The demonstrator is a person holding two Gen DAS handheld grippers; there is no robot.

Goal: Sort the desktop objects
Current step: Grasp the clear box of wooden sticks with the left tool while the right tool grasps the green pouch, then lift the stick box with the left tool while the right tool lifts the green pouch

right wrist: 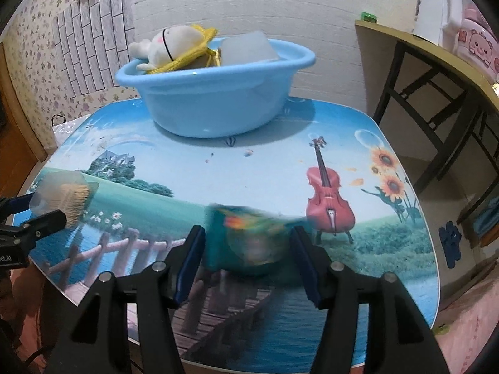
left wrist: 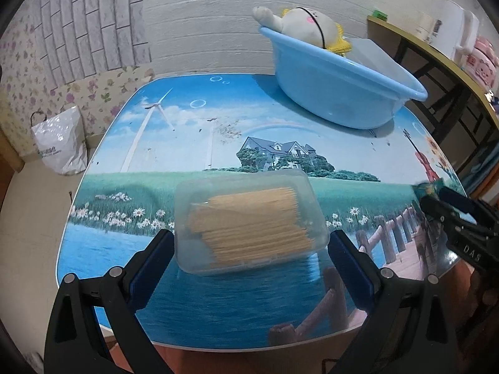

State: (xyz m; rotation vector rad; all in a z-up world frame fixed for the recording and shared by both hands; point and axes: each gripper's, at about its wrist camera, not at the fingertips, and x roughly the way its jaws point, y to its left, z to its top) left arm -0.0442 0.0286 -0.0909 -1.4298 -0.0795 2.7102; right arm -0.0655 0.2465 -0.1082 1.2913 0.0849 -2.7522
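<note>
Straddling the toothpick box near the table's front edge, the left gripper, fingers apart, should close squarely on its sides, while the right gripper, likewise apart, brackets a blurred teal packet; blue basin awaits.

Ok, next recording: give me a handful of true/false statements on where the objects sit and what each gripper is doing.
1. The left gripper has its fingers spread on either side of the clear toothpick box. True.
2. The blue basin is empty. False: a plush toy and a translucent box already lie in it.
3. The right gripper is shut with nothing near it. False: it is open, with a blurred teal packet between its fingers.
4. The basin stands at the far side of the table. True.
5. The toothpick box is in the basin. False: it is on the table's near side.
</note>
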